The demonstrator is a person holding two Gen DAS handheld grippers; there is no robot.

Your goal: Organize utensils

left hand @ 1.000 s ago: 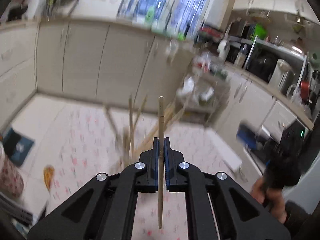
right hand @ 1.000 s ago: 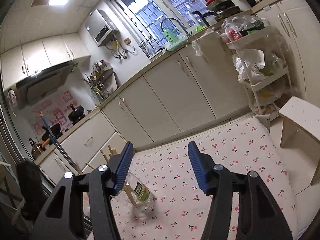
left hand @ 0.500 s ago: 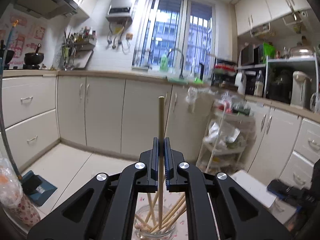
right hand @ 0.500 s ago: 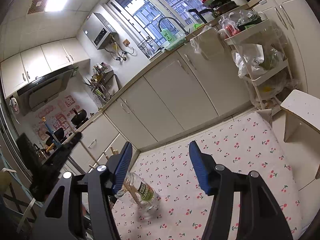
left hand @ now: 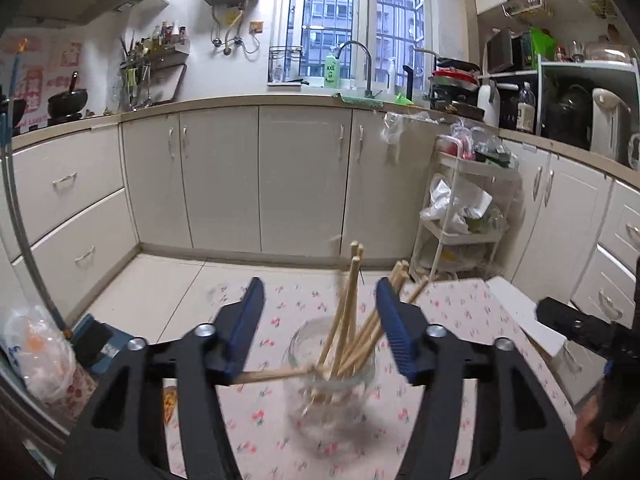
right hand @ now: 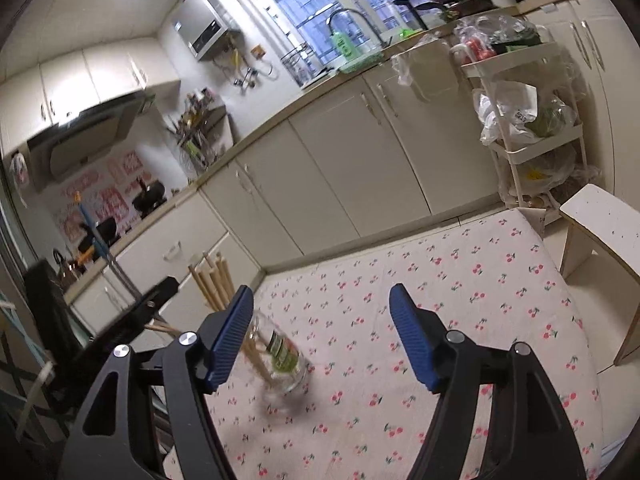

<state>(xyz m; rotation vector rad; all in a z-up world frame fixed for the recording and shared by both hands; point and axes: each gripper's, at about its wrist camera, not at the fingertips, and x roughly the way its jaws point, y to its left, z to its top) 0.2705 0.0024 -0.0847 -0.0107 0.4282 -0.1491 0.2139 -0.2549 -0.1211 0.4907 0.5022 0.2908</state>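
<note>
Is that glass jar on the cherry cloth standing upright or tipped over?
Upright: the glass jar stands on its base, chopsticks leaning out of its open top.

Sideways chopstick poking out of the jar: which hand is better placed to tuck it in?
Left, probably. The left gripper, jaws opening, frames the jar, and the sideways chopstick ends beside its finger. The right gripper, also opening, has the jar farther off, toward one side.

Jar (left hand: 329, 384) with chopsticks (left hand: 347, 312) blocks left; cherry-print cloth (right hand: 460, 300) open rightward.
</note>
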